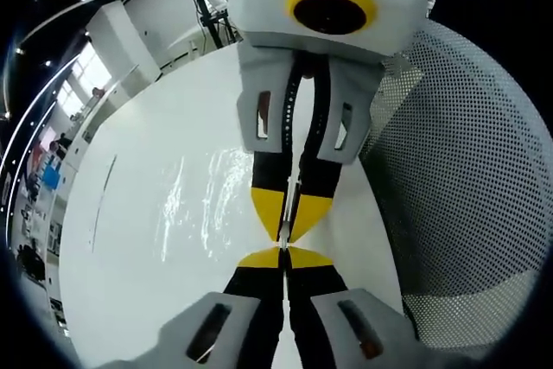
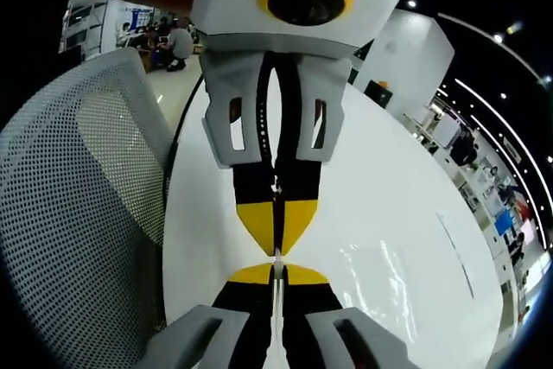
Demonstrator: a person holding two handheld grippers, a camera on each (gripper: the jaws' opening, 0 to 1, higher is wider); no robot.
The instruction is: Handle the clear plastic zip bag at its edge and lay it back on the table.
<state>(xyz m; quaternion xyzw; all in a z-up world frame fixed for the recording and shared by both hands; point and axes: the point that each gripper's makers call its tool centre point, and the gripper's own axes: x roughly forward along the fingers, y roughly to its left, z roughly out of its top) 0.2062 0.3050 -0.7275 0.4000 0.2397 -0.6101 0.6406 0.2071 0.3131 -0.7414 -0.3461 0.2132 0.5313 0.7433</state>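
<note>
White table below; both grippers, left and right, clench what seems the barely visible zip bag's edge.

The clear plastic zip bag shows merely as faint glare on the white table; its outline is indiscernible. The grey mesh chair back is cut off by the picture's edge, and distant seated people are too small to tell.

The clear plastic zip bag lies spread flat on the white table, nearly invisible but for glare streaks and faint wrinkles across its film. In the right gripper view the clear plastic zip bag shows as the same glossy patch beside the closed jaws; its edge cannot be made out.
</note>
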